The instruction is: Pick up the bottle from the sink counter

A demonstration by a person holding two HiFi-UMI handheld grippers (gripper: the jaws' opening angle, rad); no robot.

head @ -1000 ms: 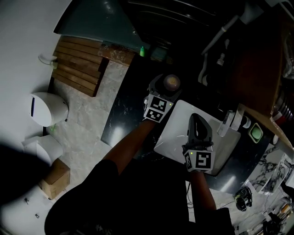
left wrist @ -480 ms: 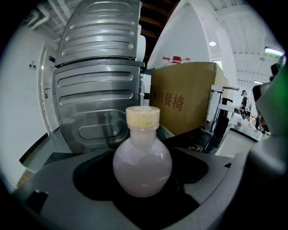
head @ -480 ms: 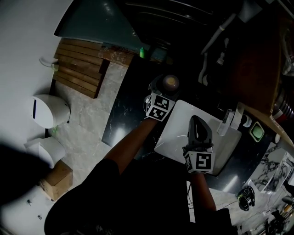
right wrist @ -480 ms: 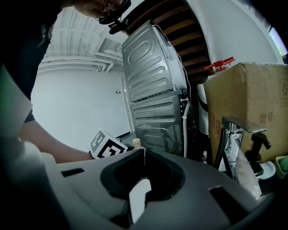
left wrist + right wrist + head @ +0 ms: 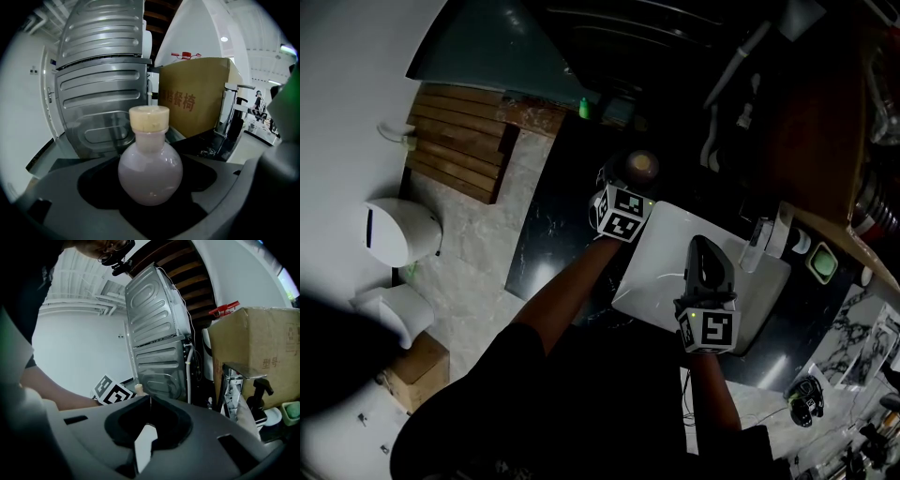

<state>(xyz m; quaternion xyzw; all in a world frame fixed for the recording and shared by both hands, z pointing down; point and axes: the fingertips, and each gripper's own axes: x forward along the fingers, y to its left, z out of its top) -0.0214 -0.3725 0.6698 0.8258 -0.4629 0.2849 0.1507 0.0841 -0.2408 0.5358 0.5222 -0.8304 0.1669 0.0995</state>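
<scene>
Pale marbled floor (image 5: 478,234) fills the left of the head view, beside the dark sink counter (image 5: 546,246), into which a white sink basin (image 5: 661,267) is set. The gripper views show a ribbed metal panel (image 5: 101,75) standing upright behind the counter and, to its right, a brown cardboard box (image 5: 194,96) printed with red characters. A wooden slatted mat (image 5: 455,141) lies on the floor near the counter's far end. The person's left forearm (image 5: 572,291) reaches across the counter's front edge. It carries the left gripper (image 5: 633,178), which points away from the person, just left of the basin. The right gripper (image 5: 701,246) is held over the basin, well apart from the left one. The right gripper's jaws are pressed together tip to tip, with nothing between them. A chrome faucet (image 5: 234,380) stands at the basin's far right side. The bottle (image 5: 150,164) is round-bellied, pale lilac and upright. It sits between the left gripper's jaws, whose tips close against its two sides. In the head view it lies over the dark counter just beyond the basin's left corner. Whether its base touches the counter cannot be told. A cream cap (image 5: 149,118) closes the bottle's short neck.
</scene>
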